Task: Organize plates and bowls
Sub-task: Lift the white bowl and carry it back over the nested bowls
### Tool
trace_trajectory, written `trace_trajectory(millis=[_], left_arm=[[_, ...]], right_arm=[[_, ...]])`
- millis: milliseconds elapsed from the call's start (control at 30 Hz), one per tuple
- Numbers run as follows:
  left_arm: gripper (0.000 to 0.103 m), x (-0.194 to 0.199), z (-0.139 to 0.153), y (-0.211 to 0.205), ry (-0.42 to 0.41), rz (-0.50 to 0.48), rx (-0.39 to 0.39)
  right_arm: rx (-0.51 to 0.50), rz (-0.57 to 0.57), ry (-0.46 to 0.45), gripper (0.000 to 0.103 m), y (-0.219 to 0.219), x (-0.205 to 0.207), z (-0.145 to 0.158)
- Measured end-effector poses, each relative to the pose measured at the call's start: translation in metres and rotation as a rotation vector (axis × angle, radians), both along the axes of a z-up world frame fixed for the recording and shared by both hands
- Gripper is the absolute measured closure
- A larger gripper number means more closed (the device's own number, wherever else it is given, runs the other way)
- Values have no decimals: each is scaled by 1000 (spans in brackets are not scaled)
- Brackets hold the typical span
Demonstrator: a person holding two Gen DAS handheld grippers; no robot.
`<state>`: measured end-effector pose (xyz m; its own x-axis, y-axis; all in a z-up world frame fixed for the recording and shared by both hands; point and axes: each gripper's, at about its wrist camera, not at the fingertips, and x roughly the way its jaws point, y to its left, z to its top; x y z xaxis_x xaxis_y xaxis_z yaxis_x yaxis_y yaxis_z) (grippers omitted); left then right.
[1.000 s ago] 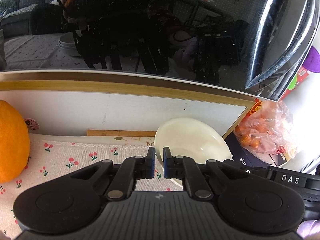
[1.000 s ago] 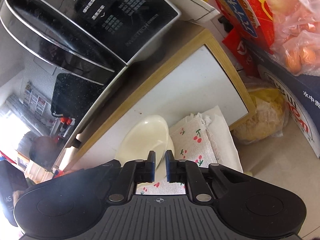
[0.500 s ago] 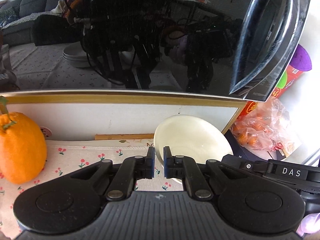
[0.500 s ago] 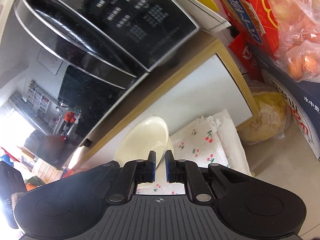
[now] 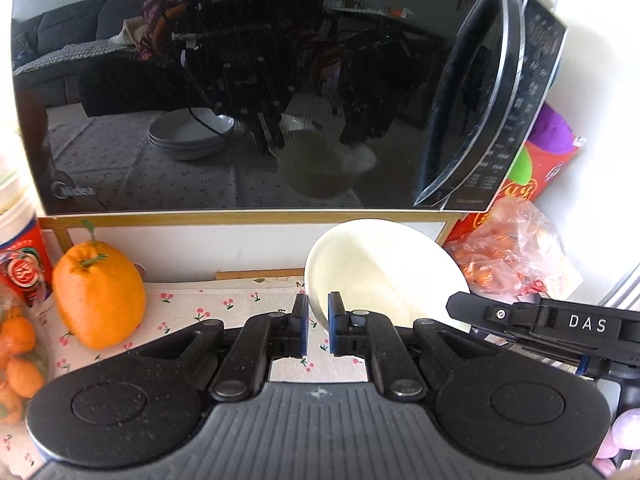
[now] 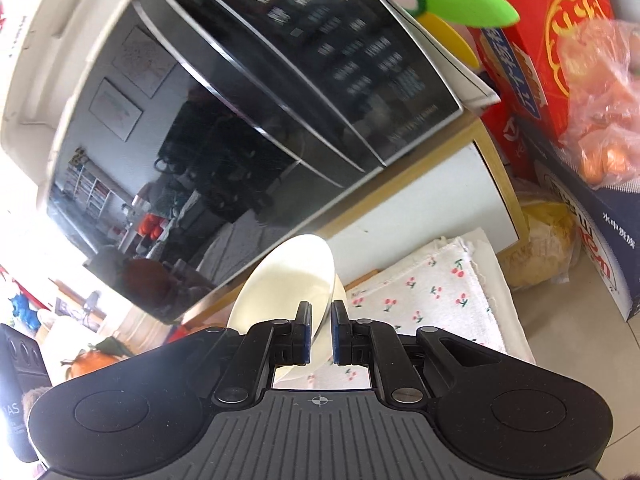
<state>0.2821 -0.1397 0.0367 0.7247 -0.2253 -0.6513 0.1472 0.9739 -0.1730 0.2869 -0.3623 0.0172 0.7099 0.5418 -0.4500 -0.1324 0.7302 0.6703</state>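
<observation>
Fingers of the left gripper point(image 5: 318, 324) sit close together, pinching the near rim of a cream bowl point(image 5: 384, 272), and the right gripper point(image 6: 321, 334) has its fingers nipped on the opposite edge of the same bowl point(image 6: 288, 280), so the dish hangs tilted between the two tools above a cherry-print cloth point(image 5: 224, 304) spread on the worktop point(image 6: 560, 344). Left of the bowl a large orange point(image 5: 98, 294) stands on the cloth, with smaller oranges point(image 5: 20, 356) and a red-labelled cup point(image 5: 22, 260) beyond it at the frame edge. To the right lie a clear bag of small oranges point(image 5: 516, 260) on a dark blue box point(image 6: 592, 248), a yellowish bagged lump point(image 6: 544, 248), and a red carton point(image 6: 552, 48). Just behind the bowl rises a white board with a gold frame point(image 5: 224, 240), and on it stands a black glass-fronted microwave point(image 5: 240, 80), closing off the space directly ahead.
</observation>
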Motion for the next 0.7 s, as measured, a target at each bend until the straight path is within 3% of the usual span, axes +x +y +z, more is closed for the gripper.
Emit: trace_trajectory(millis=[333,700], left_arm=[[95,-39,26,5,-27,-10,-5],[94,-83,35,14,-14,-22,-25]], right_arm=[[-18,2,-11,92,6,-39,36],[-59,8,-15,92,15,-91,62]])
